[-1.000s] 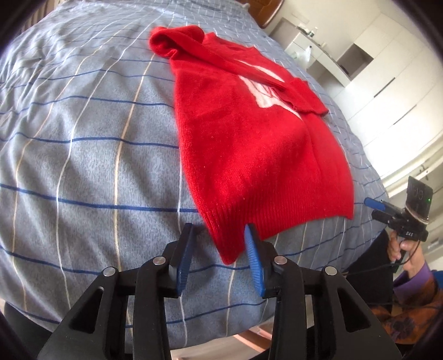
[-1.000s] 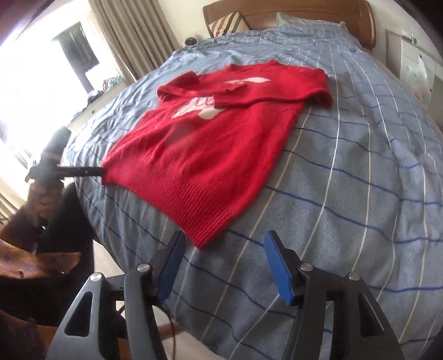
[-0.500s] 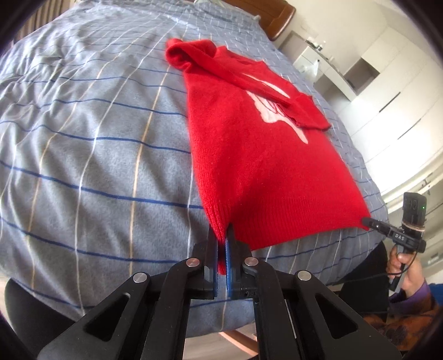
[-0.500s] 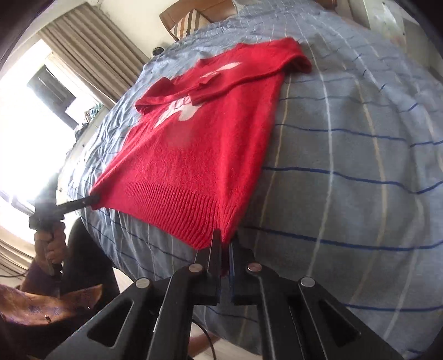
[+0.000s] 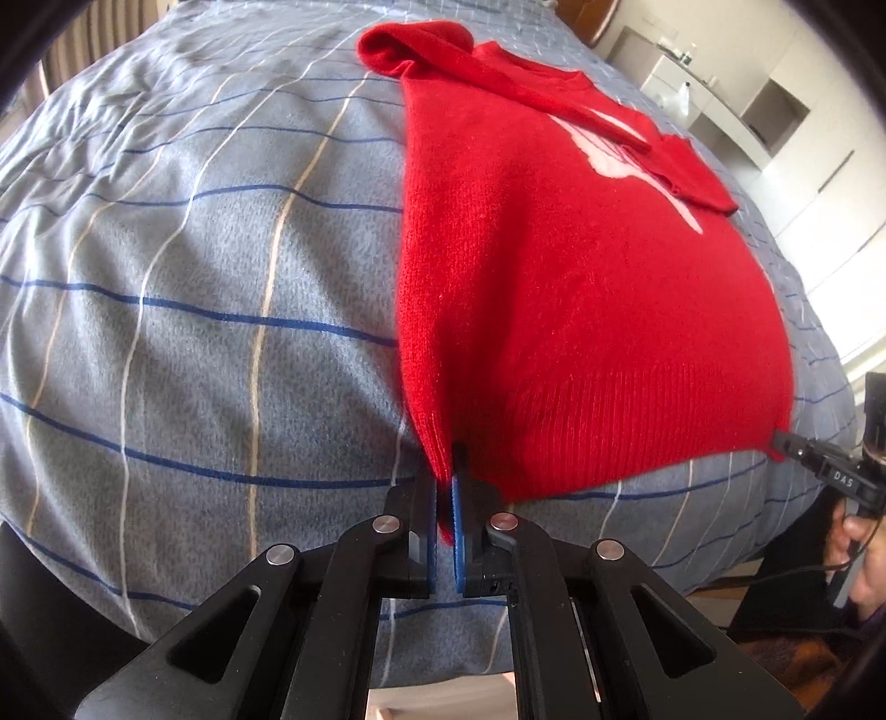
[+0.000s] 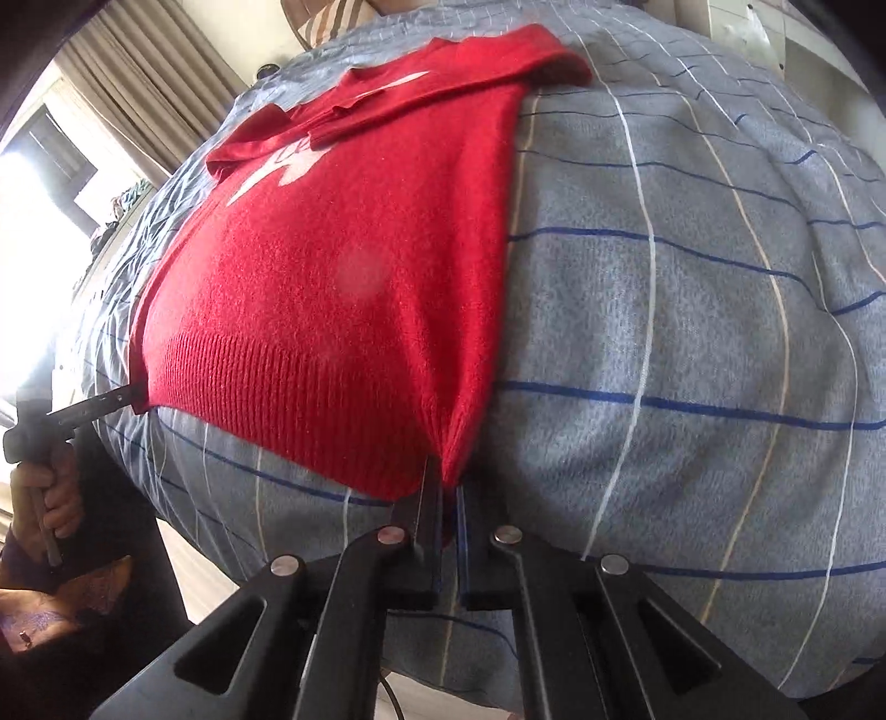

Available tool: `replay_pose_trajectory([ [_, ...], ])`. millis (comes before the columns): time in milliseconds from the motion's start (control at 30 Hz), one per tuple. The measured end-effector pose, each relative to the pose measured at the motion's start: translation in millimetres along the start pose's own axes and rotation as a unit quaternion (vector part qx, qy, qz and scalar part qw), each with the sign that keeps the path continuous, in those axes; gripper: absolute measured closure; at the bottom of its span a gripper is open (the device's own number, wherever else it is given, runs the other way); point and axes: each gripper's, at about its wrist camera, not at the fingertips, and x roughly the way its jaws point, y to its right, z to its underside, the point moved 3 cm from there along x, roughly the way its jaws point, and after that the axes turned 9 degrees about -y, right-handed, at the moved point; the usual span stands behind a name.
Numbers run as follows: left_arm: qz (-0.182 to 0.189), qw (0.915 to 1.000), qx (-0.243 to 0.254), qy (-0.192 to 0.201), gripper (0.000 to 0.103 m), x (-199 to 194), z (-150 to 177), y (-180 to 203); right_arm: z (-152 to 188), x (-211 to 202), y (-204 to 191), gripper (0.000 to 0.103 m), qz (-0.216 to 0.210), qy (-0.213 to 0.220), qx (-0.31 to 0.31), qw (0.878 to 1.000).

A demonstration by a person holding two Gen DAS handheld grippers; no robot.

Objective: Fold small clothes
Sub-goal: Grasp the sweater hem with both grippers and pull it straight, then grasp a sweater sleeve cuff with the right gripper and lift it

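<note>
A red knit sweater [image 5: 565,288] with a white chest print lies on the bed, sleeves folded across its chest. My left gripper [image 5: 446,482] is shut on the sweater's near left hem corner. My right gripper [image 6: 447,487] is shut on the near right hem corner of the sweater [image 6: 343,288]. Each gripper also shows in the other's view, pinching the far hem corner: the right one [image 5: 786,443] and the left one [image 6: 124,397]. The hem is stretched between them and lifted slightly off the cover.
The bed has a grey cover with blue and white stripes [image 5: 194,277]. A wooden headboard and a striped pillow [image 6: 326,27] are at the far end. Curtains and a bright window [image 6: 83,138] are on one side, white cabinets [image 5: 775,111] on the other.
Both grippers went from open in front of the hem to shut on its two corners. The hem is now drawn taut and raised a little.
</note>
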Motion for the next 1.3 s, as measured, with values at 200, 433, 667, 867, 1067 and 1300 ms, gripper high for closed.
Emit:
replay_pose_trajectory([
  [200,-0.043,0.9988,0.016,0.016,0.050,-19,13,7,3,-23,-1,0.066,0.019,-0.013,-0.014,1.000],
  [433,-0.076,0.9909,0.003,0.111,0.039,-70,0,-1,-64,-97,-17,0.051,0.162,0.082,-0.109,0.977],
  [667,-0.129,0.9581,-0.109,0.231,0.025,-63,-31,-33,-169,-31,-110,0.041,0.100,0.090,-0.259,0.956],
  [867,-0.136,0.9592,-0.141,0.204,0.026,-44,-25,-62,-214,58,-122,0.046,0.108,0.048,-0.253,0.960],
  [1067,-0.143,0.9618,-0.137,0.189,0.026,-37,-25,-59,-222,-18,-28,0.096,0.073,0.150,-0.084,0.982],
  [1300,-0.159,0.9600,-0.136,0.186,0.026,-33,-24,-54,-185,-133,160,0.096,0.145,0.211,0.104,0.961],
])
